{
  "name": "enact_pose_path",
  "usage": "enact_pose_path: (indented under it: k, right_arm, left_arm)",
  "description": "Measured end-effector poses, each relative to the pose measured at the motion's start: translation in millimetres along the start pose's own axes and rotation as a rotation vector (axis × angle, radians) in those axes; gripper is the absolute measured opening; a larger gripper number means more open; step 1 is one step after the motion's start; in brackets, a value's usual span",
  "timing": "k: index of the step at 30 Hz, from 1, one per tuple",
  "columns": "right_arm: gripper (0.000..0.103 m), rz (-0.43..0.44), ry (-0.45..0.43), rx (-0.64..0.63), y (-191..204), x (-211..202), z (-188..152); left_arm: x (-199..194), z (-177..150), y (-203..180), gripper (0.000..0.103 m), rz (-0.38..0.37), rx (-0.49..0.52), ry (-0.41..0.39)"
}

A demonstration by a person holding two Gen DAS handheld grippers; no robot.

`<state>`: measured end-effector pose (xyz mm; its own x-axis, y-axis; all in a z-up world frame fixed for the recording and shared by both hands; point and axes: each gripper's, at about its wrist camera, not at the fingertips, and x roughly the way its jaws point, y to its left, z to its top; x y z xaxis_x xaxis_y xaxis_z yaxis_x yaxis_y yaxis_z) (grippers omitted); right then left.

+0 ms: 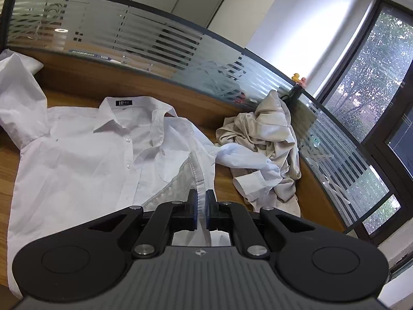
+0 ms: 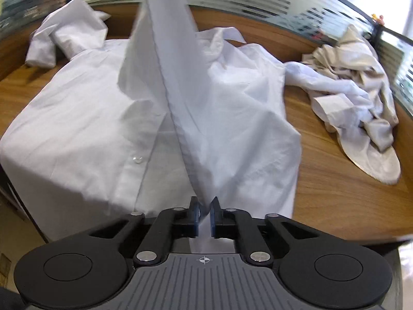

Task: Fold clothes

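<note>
A white shirt (image 1: pixel 77 160) of thin, crisp woven cotton lies spread front-up on the wood-grain bench (image 1: pixel 227 180), its stiff pointed collar toward the far partition and a dark label showing inside the neck. Small pearly buttons run down the placket, and the cloth is lightly creased rather than smooth. The left gripper (image 1: pixel 202 201) has its blue-padded fingers (image 1: pixel 194 206) clamped on a stitched, ribbed-looking seam edge of the shirt's right-hand side, which rises from the bench in a narrow band. The right gripper (image 2: pixel 205 210) pinches another edge of the same shirt between its fingers (image 2: pixel 213 215); from there a hemmed panel stands up in a tall, taut, blade-like fold that runs out of the top of the right wrist view, slightly blurred, so which part of the shirt it is seems uncertain. One long sleeve trails rightward, its squared cuff resting on a crumpled beige garment (image 1: pixel 271 139) with a soft, faintly glossy drape, heaped against the striped frosted glass partition (image 1: pixel 155 41). The other sleeve is bunched at the far left corner.
</note>
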<state>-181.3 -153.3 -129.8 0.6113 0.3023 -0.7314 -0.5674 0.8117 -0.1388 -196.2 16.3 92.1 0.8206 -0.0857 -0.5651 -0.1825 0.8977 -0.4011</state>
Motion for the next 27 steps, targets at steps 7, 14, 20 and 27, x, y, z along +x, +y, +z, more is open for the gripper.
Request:
enact_pose_path:
  k: [7,14,20,27]
  right_arm:
    - [0.009,0.032,-0.007,-0.012,-59.6,-46.1,-15.4]
    - [0.004,0.091,0.0,-0.091,-123.4,-87.0,-37.8]
    - [0.002,0.194,0.071,-0.219,-145.7,-65.3,-63.3]
    - [0.003,0.255,0.116,-0.292,-155.4,-43.1,-64.8]
  left_arm:
    - [-17.9,-24.5,1.5,0.006,0.009,-0.04,0.004]
    - [-37.2,-96.0,-5.2,0.006,0.024,-0.05,0.086]
    - [-37.2,-161.1,-13.2,0.006,0.088,-0.085,0.194]
    - [-31.1,-195.6,-14.3,0.013,0.18,-0.056,0.22]
